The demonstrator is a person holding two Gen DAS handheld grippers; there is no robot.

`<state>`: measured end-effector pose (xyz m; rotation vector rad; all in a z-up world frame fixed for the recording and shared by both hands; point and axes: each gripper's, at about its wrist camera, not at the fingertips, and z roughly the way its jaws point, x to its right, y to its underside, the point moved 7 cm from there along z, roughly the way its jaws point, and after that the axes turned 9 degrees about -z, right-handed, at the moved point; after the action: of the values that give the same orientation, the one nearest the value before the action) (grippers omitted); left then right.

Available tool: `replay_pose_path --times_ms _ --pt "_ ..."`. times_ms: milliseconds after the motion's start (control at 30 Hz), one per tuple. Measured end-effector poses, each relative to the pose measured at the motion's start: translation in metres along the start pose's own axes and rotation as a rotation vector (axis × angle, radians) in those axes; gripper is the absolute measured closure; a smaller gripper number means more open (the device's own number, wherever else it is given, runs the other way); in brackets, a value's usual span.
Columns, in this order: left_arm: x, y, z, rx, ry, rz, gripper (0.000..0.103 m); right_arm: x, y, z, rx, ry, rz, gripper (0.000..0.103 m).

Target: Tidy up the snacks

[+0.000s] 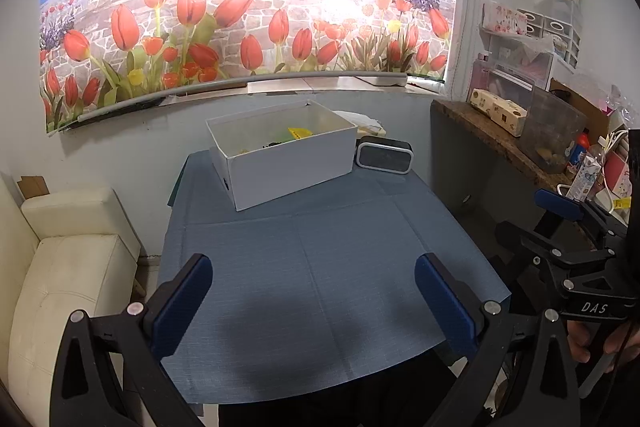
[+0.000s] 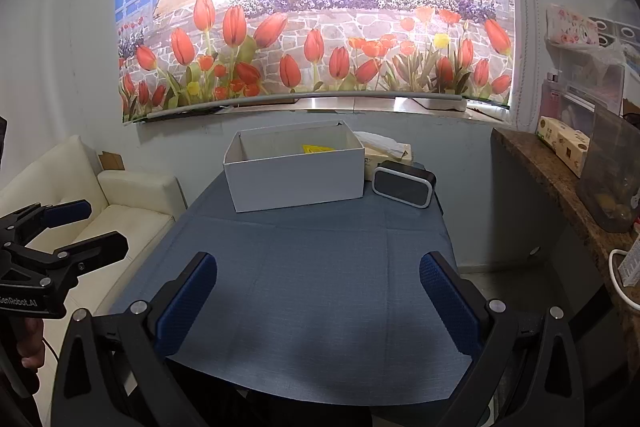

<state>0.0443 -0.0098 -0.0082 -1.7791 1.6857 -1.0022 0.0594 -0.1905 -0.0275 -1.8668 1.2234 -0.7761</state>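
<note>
Snacks sit boxed at the far end of a blue tabletop (image 1: 320,267) as 2 empty tools wait at the near edge.

The white cardboard box (image 1: 288,167) stands open-topped at the far centre, a dark clock (image 1: 384,157) just beside its right wall. It looks light and stiff but thin-walled, best taken by the rim or pushed low. Inside, a yellow packet (image 1: 299,133) and darker items, too small to identify, lie against the far side; the packet is likely light, crinkly and slippery, so pinch a flat edge. The left hand-held gripper (image 1: 314,297) and right hand-held gripper (image 2: 318,297) are both spread wide, holding nothing.
</note>
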Motion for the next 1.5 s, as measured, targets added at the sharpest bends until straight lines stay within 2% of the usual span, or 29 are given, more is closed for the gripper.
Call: replay_pose_path --times_ms 1500 --pt "0.0025 0.0026 0.0037 -0.015 0.008 0.011 0.000 -0.0024 0.0024 0.0015 0.000 -0.023 0.000 0.000"
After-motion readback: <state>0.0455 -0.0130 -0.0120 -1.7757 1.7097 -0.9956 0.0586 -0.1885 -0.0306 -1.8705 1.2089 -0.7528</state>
